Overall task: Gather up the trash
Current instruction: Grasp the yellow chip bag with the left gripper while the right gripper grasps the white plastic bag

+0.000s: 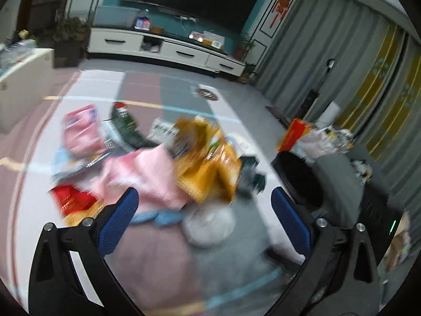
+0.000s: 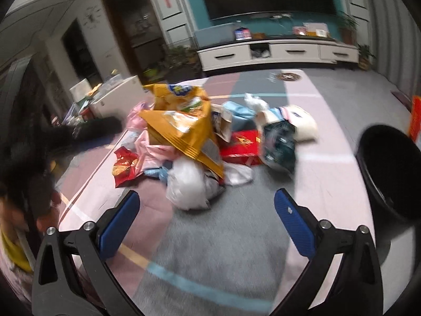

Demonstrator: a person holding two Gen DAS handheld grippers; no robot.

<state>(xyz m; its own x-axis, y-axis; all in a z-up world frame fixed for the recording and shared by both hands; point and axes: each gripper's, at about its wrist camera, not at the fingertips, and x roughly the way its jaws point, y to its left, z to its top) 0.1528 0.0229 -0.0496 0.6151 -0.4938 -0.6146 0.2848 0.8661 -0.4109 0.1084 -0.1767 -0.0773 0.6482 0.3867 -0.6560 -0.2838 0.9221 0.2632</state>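
A pile of trash lies on the floor mat. In the right wrist view a yellow snack bag point(image 2: 181, 123) tops it, with a white plastic bag point(image 2: 188, 184), a red foil wrapper point(image 2: 125, 166), a red box point(image 2: 242, 143) and a dark green bag point(image 2: 280, 144) around it. A black bin point(image 2: 392, 166) stands to the right. My right gripper point(image 2: 206, 205) is open and empty, just short of the white bag. In the blurred left wrist view my left gripper point(image 1: 205, 204) is open and empty over a pink bag point(image 1: 147, 173), the yellow bag point(image 1: 208, 163) and the white bag point(image 1: 209, 225). The bin point(image 1: 302, 176) is at right.
A white TV cabinet point(image 2: 279, 51) and potted plants point(image 2: 181, 58) line the far wall. Grey curtains point(image 1: 329, 60) hang at right. A grey seat with more clutter point(image 1: 339, 168) sits behind the bin. A white unit point(image 1: 23, 79) stands at left. A person's dark sleeve point(image 2: 39, 158) is at left.
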